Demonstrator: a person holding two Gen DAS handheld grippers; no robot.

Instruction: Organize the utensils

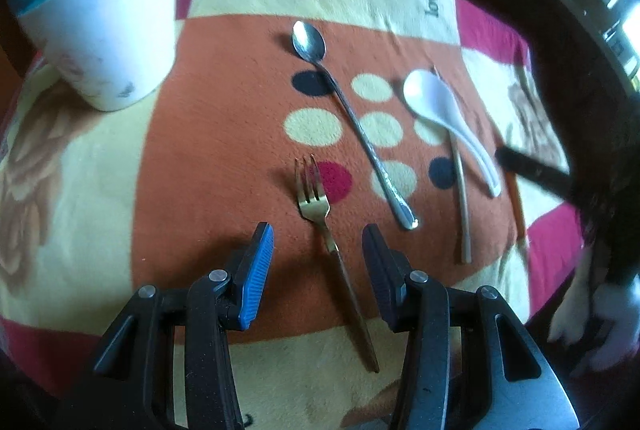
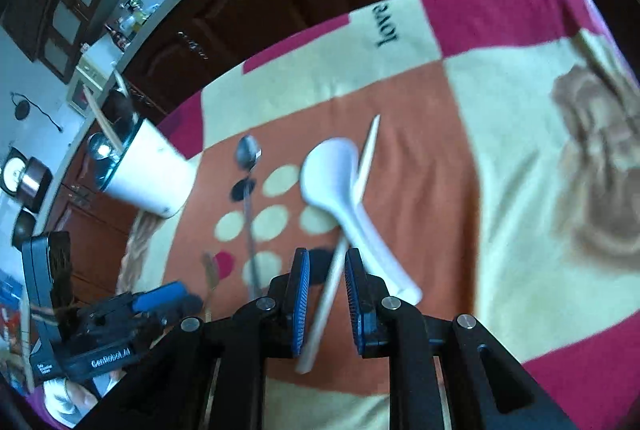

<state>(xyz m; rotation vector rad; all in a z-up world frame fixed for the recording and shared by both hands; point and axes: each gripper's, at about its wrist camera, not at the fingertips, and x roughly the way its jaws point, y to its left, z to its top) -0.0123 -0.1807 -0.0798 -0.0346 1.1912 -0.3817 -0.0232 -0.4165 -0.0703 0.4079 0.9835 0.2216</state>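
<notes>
Between the spread fingers of my left tool [image 1: 318,242] lies the gold fork [image 1: 320,206]; its slim handle runs back under the tool toward me and its tines point away. Neither pad touches it, so I read this tool as released. Ahead and to the right of it lies the long steel spoon [image 1: 352,118], bowl at the far end and handle slanting back toward the right finger. Further right sits the white ceramic spoon [image 1: 440,114], with a pale chopstick [image 1: 460,190] crossing under its handle. Far ahead and left of the tool stands the white holder cup [image 1: 100,42], with a glassy rim and a couple of sticks standing in it. Everything rests on a patchwork blanket [image 1: 208,134] of orange, cream and pink with a dotted panel, which covers the bench.

On my right tool [image 2: 327,294], the two blue-ribbed fingers sit close on either side of the same chopstick [image 2: 332,286], which runs between them and out ahead beside the white ceramic spoon [image 2: 332,182]. A narrow gap shows on each side, so I cannot tell whether it is truly clamped. The steel spoon [image 2: 249,190] lies ahead and left of this tool, the holder cup [image 2: 148,174] further left, and the left tool [image 2: 160,300] shows low at the left edge.
</notes>
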